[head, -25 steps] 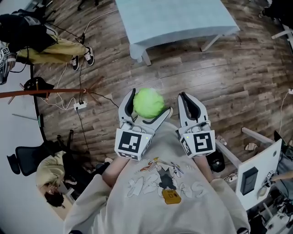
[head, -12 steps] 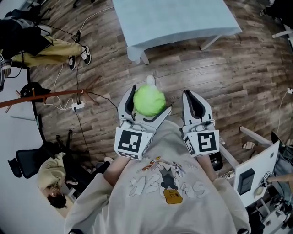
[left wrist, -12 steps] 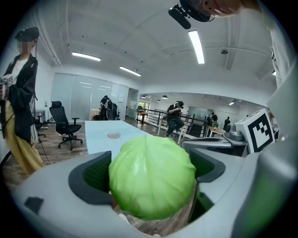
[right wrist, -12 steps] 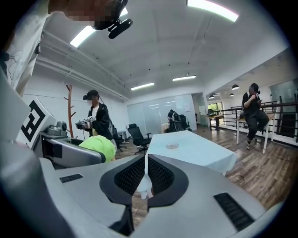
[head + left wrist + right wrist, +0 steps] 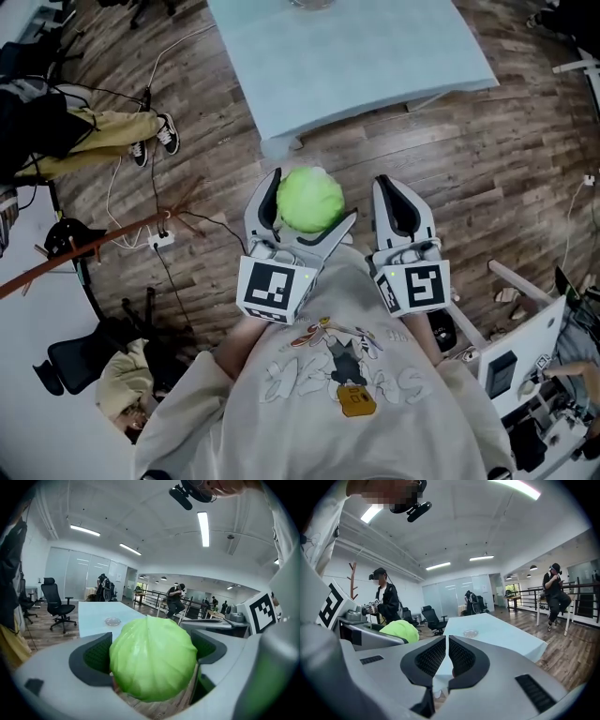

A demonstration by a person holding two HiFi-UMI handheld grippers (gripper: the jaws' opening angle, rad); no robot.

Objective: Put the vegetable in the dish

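Carry step. Your left gripper (image 5: 309, 201) has its jaws clamped on the cabbage (image 5: 153, 657), over the floor, short of the table (image 5: 375, 66). Right gripper (image 5: 448, 645): jaws together, empty. Next: step closer, reach the dish (image 5: 112, 621) (probably glass), lower and release.

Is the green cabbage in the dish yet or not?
Out. The cabbage sits clamped between the left gripper's jaws, while the dish stands apart on the table.
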